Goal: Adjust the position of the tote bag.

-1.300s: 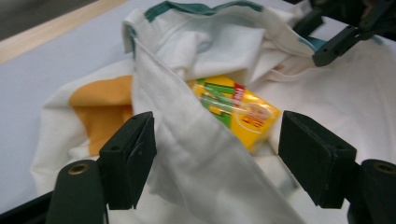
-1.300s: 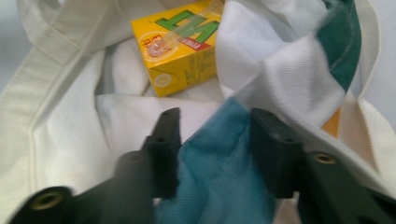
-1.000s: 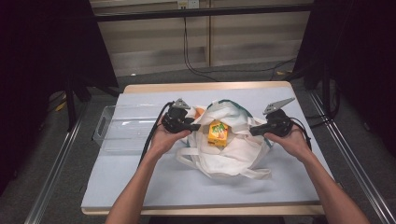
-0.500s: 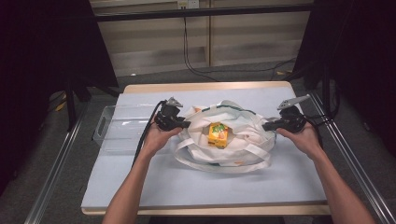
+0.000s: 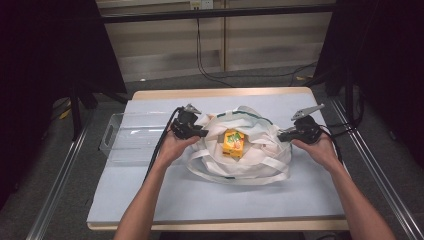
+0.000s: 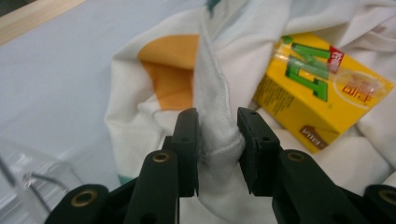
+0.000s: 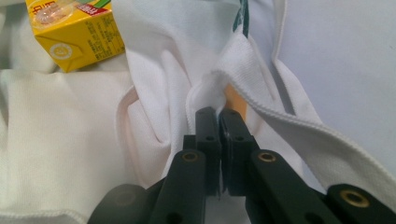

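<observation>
On the bench (image 5: 150, 200), my left tongs (image 5: 201, 133) pinch the left rim of a white tote bag (image 5: 250, 162); my right tongs (image 5: 281, 135) pinch its right rim. Between them, inside the bag's mouth, lies a yellow juice carton (image 5: 233, 142). Farther left sits a clear tray (image 5: 131, 139).

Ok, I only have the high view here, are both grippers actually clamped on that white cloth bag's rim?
Observer: Yes. The left gripper has a bunched fold of the white cloth tote bag between its jaws.
Operator: And the right one?
Observer: The right gripper is shut tight on a thin hemmed edge.
Operator: Anything on the yellow drink carton?
Observer: The yellow drink carton has a wrapped straw stuck on its face.
</observation>
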